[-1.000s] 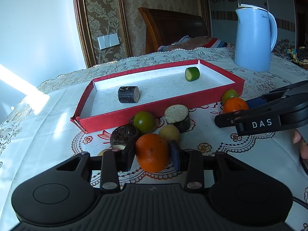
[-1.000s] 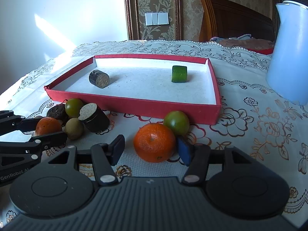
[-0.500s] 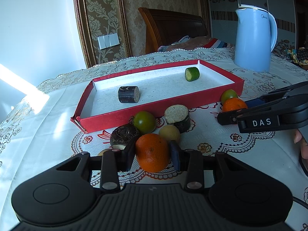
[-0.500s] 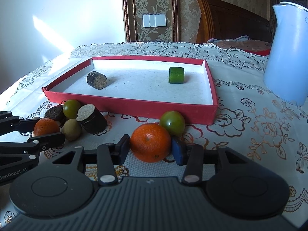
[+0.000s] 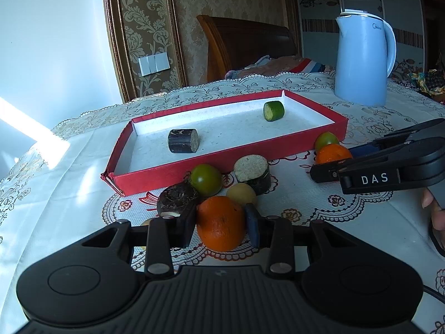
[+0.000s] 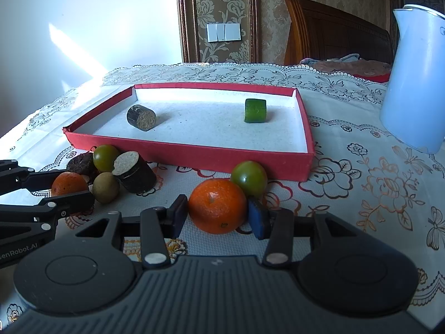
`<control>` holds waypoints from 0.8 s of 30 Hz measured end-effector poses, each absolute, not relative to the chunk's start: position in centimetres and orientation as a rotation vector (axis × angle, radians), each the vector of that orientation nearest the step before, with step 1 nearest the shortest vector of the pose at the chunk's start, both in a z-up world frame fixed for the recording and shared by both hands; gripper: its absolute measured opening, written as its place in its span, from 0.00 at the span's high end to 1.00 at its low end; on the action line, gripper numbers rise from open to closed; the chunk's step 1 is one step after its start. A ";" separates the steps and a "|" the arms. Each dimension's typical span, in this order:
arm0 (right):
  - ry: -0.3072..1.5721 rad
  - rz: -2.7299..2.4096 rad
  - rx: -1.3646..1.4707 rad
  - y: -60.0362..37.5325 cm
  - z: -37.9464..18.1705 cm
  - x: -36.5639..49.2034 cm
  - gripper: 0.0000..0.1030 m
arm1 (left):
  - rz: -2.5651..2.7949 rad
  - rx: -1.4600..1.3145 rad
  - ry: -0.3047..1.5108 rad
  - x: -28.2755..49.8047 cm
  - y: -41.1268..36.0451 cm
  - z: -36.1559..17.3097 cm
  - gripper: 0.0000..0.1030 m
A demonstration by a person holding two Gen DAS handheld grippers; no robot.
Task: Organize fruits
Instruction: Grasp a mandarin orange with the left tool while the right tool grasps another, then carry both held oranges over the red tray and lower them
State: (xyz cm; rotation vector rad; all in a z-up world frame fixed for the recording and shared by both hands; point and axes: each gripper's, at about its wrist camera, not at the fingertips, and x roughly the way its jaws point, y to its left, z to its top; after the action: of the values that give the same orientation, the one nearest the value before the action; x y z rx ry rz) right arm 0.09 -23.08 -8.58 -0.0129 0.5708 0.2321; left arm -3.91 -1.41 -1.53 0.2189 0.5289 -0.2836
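Over on the left, the left gripper (image 5: 221, 224) is clamped on its orange (image 5: 221, 222), narrow-set pads pressed to either flank, exactly as it was a second ago; the fruit sits on the lace cloth (image 5: 69, 183) in front of a small cluster: a dark cut chunk (image 5: 178, 197), a green tomato (image 5: 206, 180), a pale round fruit (image 5: 241, 193) and a cork-faced dark cylinder (image 5: 252, 173). Nothing in that pile has shifted. Moving to the middle, the red tray (image 6: 194, 154) holds only two pieces so far, a dark cylinder (image 6: 141, 117) toward its left and a green cylinder (image 6: 255, 110) toward its right, well apart. Now the right side, and here is the news: the right gripper (image 6: 217, 217) has just been closing, and where a second ago its left finger stood clear of the second orange (image 6: 217, 205), both pads now look to be pressing on it, the blue pad (image 6: 257, 218) tucked against its right flank. That orange rests on the cloth just in front of the tray's near wall, touching another green tomato (image 6: 249, 178) behind it. So I'd call both grasps made, neither fruit lifted yet. Next comes the lift over that red wall, and the right hand should mind the tomato, which could roll when its neighbour leaves.
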 end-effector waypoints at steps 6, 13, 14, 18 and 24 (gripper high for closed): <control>0.558 0.232 -0.010 -23.2 -8.5 -0.2 0.60 | -0.289 0.214 0.522 -4.0 -1.4 -1.5 0.65; 0.529 0.229 -0.015 -23.3 -8.3 -0.7 0.60 | -0.293 0.193 0.511 -4.1 -1.1 -1.2 0.65; 0.526 0.228 -0.015 -23.3 -8.2 -0.8 0.60 | -0.293 0.192 0.511 -4.1 -1.1 -1.2 0.65; 0.506 0.220 -0.014 -23.3 -8.0 -1.1 0.60 | -0.301 0.181 0.500 -4.2 -1.0 -1.0 0.65; 0.445 0.210 -0.015 -23.6 -7.1 -1.7 0.60 | -0.302 0.135 0.500 -3.6 -0.7 0.1 0.65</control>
State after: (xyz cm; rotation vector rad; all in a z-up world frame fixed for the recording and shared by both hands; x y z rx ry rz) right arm -1.72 -23.56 -7.08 -0.0147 0.4447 0.2095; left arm -3.63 -0.68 0.06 0.1348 0.4996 -0.3016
